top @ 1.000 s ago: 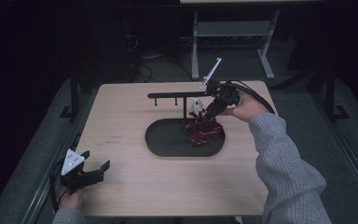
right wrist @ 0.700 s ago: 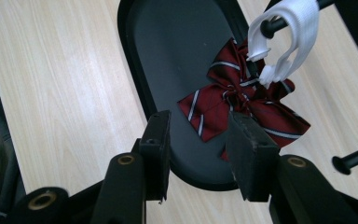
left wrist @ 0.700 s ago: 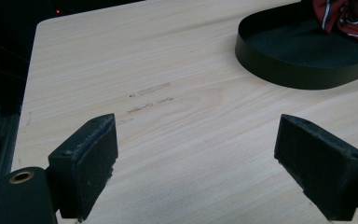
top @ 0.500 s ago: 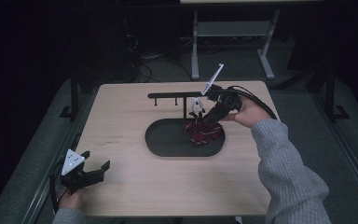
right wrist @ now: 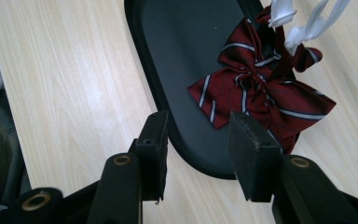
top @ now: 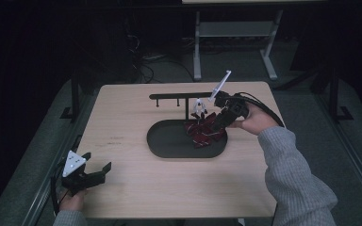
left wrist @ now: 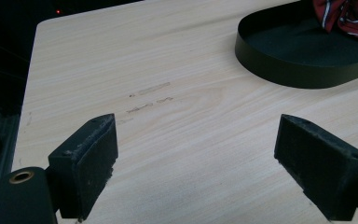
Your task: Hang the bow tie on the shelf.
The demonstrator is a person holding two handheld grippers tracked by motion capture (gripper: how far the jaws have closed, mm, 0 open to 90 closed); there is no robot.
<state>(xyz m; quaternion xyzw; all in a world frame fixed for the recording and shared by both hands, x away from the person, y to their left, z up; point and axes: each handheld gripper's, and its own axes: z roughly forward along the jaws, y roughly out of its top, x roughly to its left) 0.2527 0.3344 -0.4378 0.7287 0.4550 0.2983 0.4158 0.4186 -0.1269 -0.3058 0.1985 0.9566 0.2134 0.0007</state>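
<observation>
A black oval tray (top: 169, 139) lies mid-table, with a thin black rack bar (top: 179, 96) rising behind it. Dark red striped bow ties (top: 202, 132) are piled at the tray's right end, beside a white plastic clip (top: 199, 105). My right gripper (top: 215, 123) hovers over that end, open, its jaws a modest way apart and holding nothing. In the right gripper view the gripper (right wrist: 198, 149) sits just short of a bow tie (right wrist: 256, 98), above the tray rim (right wrist: 177, 56). My left gripper (top: 96, 162) rests open at the near left corner, far from the tray (left wrist: 279, 70).
The wooden tabletop (top: 122, 117) shows faint scuff marks (left wrist: 149, 88) to the left of the tray. White clip hooks (right wrist: 303, 18) lie past the bow ties. A grey sleeve (top: 292, 174) crosses the right side of the table. A metal frame (top: 235, 28) stands behind.
The right gripper has dropped slightly and drawn nearer over the tray's right end. The left gripper has stayed where it was.
</observation>
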